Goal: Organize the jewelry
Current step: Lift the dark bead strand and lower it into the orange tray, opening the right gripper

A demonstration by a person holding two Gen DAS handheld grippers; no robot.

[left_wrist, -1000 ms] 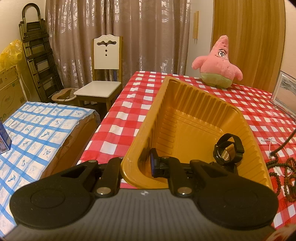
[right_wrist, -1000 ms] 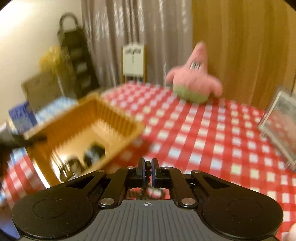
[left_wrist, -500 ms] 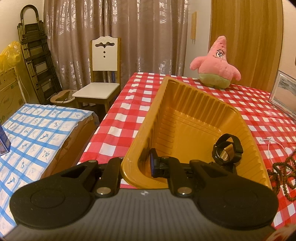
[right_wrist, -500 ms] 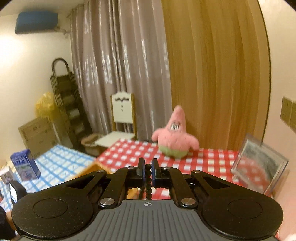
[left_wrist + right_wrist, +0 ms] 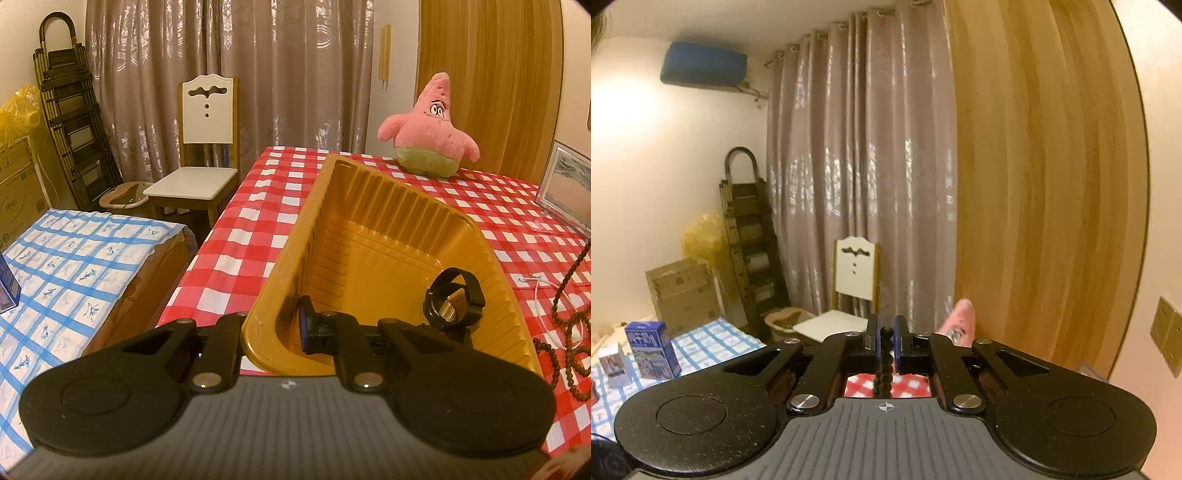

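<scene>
A watch (image 5: 453,303) is already laid in the tray (image 5: 388,206) — its rim clamped by the left gripper (image 5: 275,330) — while beads (image 5: 885,354), pinched in the right gripper (image 5: 885,343), hang beside the tray, cords (image 5: 543,314) untouched.

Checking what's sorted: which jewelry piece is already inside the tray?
The black ring, lying in the gold tray. The dark bead strand and thin pink cord lie outside on the checked cloth.
</scene>
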